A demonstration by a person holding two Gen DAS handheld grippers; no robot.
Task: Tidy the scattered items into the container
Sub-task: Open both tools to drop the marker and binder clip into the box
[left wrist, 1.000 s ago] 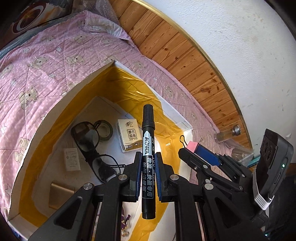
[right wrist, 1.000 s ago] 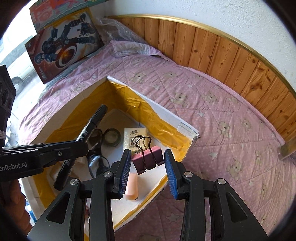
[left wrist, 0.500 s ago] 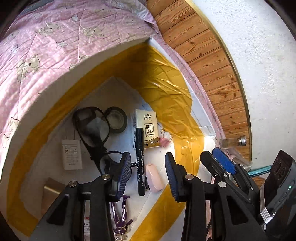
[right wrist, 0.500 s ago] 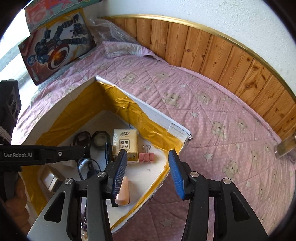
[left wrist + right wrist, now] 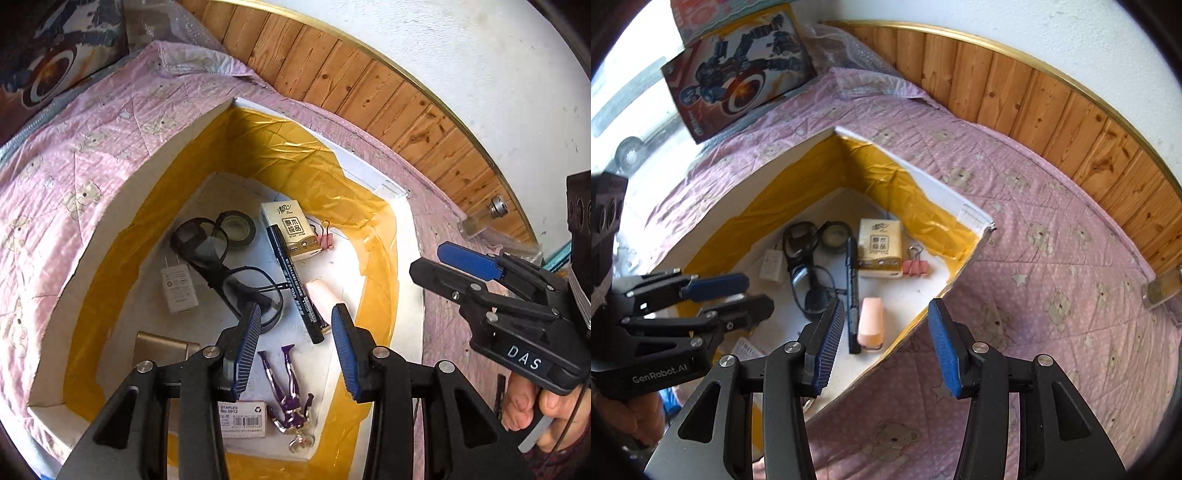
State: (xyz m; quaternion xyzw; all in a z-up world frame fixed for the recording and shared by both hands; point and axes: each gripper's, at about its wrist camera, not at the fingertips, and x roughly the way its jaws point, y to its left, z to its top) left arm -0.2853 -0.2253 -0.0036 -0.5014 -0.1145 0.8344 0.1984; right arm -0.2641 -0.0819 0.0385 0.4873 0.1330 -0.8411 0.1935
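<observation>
The box (image 5: pixel 125 199) has matt white walls lined with glossy, crinkled yellow tape (image 5: pixel 295 158), and it sits on a soft quilted cotton bedspread (image 5: pixel 1052 258) in pink. Behind it runs knotty varnished wood panelling (image 5: pixel 1034 103) under a rough white plaster wall (image 5: pixel 480 55). Both pairs of jaws carry ribbed blue rubbery pads (image 5: pixel 245 347) on matt black plastic.

Bright daylight, sharp focus, strong fisheye edges.

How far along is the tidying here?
Nearly done, it seems. The marker, pink binder clip, tissue pack and glasses lie inside the box. Both the left gripper and right gripper are open and empty. No loose items show on the quilt.
</observation>
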